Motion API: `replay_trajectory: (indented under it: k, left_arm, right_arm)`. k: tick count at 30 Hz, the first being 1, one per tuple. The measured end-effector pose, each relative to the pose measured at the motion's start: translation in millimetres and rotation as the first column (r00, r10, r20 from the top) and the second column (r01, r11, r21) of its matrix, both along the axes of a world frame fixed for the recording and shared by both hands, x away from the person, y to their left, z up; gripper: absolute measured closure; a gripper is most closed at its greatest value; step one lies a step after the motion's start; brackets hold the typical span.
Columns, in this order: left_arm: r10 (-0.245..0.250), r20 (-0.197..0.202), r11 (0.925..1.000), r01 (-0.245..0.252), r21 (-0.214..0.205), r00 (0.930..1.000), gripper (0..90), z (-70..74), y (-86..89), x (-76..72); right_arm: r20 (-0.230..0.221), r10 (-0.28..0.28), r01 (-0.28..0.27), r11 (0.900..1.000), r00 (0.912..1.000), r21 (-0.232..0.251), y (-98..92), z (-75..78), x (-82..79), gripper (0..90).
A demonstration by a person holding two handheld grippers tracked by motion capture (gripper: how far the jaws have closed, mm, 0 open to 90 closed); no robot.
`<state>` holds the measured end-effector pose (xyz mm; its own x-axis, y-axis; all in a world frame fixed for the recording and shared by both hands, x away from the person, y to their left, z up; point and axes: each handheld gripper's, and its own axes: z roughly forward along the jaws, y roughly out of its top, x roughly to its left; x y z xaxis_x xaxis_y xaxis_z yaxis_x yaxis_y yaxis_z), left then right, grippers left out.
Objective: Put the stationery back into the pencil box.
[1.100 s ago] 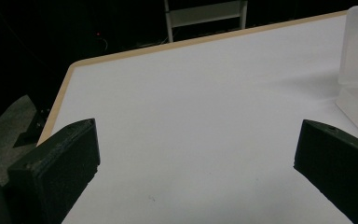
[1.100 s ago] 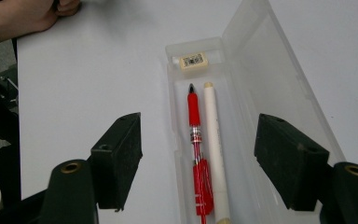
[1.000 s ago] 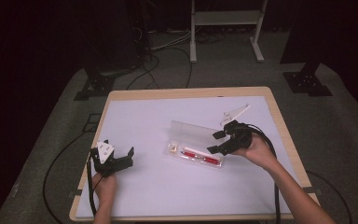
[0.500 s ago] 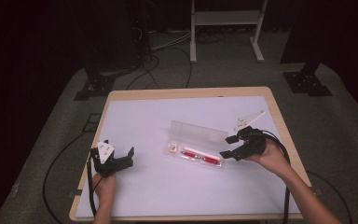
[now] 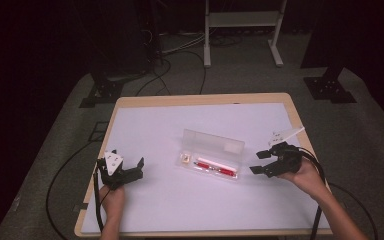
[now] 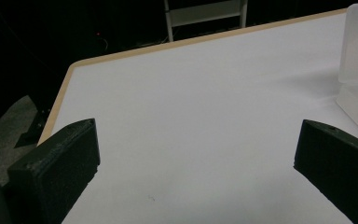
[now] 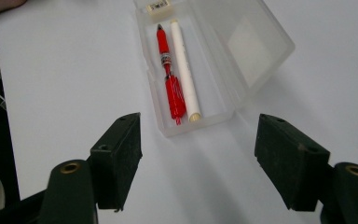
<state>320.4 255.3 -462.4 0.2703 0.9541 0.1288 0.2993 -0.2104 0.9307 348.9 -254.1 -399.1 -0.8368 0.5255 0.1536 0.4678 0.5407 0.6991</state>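
High view shows the open clear case (image 5: 211, 154) at the middle of the table (image 5: 180, 210), between both grippers; right gripper (image 5: 261, 162) and left gripper (image 5: 128, 168) have wide, empty jaws.

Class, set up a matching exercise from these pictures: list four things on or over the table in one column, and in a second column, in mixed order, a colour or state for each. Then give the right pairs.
Things:
1. pen
2. pencil case
3. stick beside the pen
4. right gripper

Colours or states:
A. clear plastic, lid swung open
B. black jaws wide apart, nothing between them
C. red
D. white, lying lengthwise in the case

Right pairs: 1-C, 2-A, 3-D, 4-B
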Motion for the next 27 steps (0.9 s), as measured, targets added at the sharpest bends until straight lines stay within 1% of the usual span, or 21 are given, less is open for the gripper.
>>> replay_trajectory:
  k: [10,21,27]
  left_arm:
    - [0.001,0.0,1.0,-0.001,0.0,1.0,0.0,0.0,-0.1,-0.1]
    - [0.0,-0.003,1.0,0.0,0.002,1.0,0.0,0.2,0.0,-0.2]
    - [0.003,-0.004,1.0,-0.003,0.001,1.0,0.0,0.2,0.1,-0.1]
  right_arm:
    - [-0.008,-0.044,0.044,0.999,0.999,0.008,-19.7,-9.2,-8.9,30.8]
    - [-0.008,-0.074,0.074,0.9972,0.9972,0.008,-36.8,-16.8,-17.6,30.8]
    - [-0.022,-0.096,0.096,0.9953,0.9951,0.009,-46.7,-21.6,-24.7,30.8]
